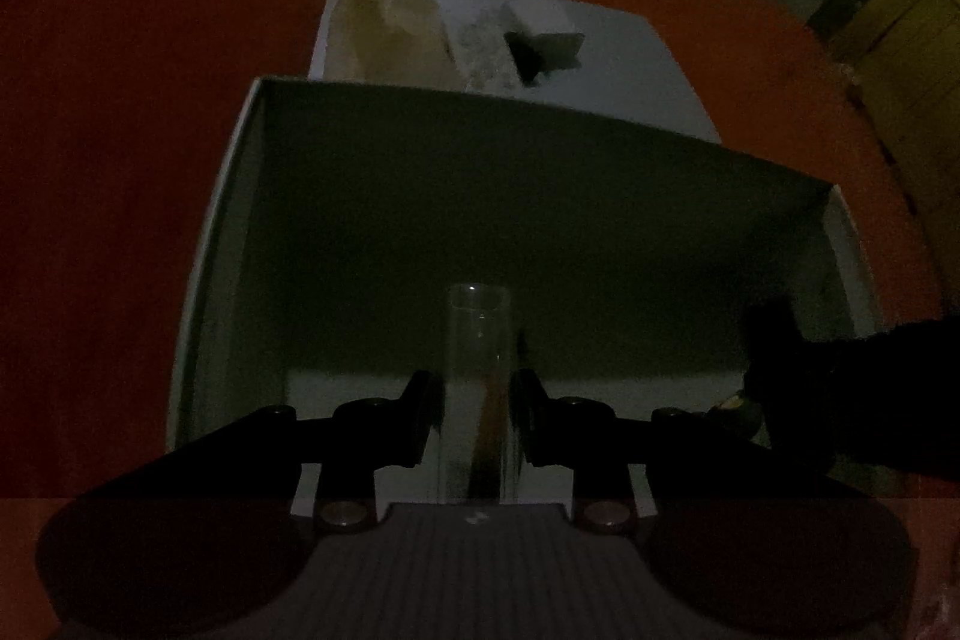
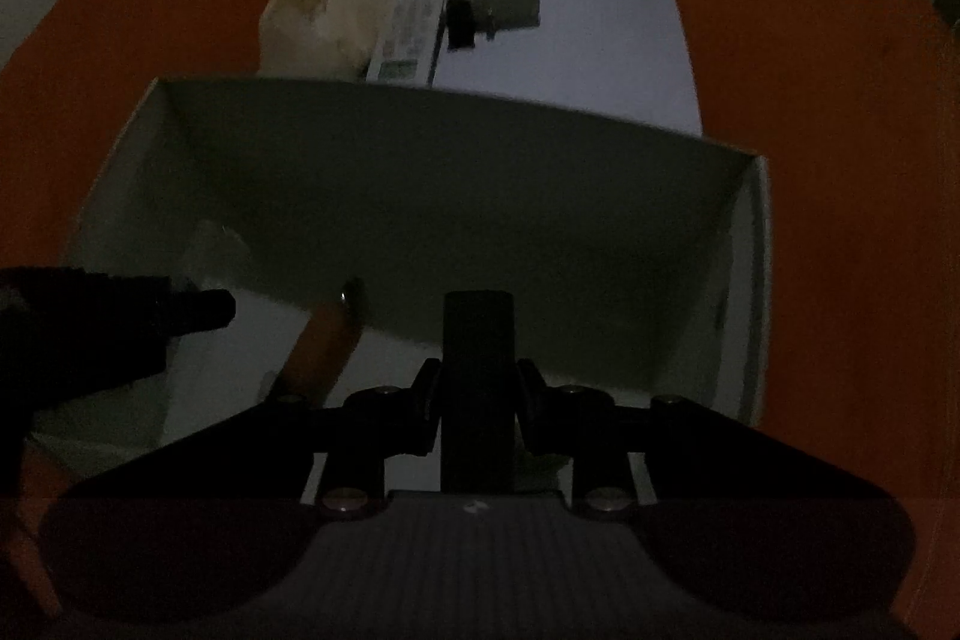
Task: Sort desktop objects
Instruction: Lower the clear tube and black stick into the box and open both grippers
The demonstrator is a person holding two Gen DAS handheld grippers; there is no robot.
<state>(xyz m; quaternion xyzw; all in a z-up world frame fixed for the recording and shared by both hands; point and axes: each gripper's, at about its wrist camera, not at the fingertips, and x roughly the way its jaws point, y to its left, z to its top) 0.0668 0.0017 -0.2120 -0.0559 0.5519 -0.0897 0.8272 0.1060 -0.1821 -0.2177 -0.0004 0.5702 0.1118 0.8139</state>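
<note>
The scene is dim. My left gripper is shut on a clear tube and holds it over the open white box. My right gripper is shut on a dark rectangular block, also over the box. In the right wrist view the left gripper's fingertip and the clear tube show at the left. An orange-brown pen-like object lies inside the box. The right gripper shows as a dark shape at the right of the left wrist view.
Beyond the box a white sheet lies on the orange table. On it are a crumpled pale bag, a white remote, a small dark item and a grey box. Furniture stands at the far right.
</note>
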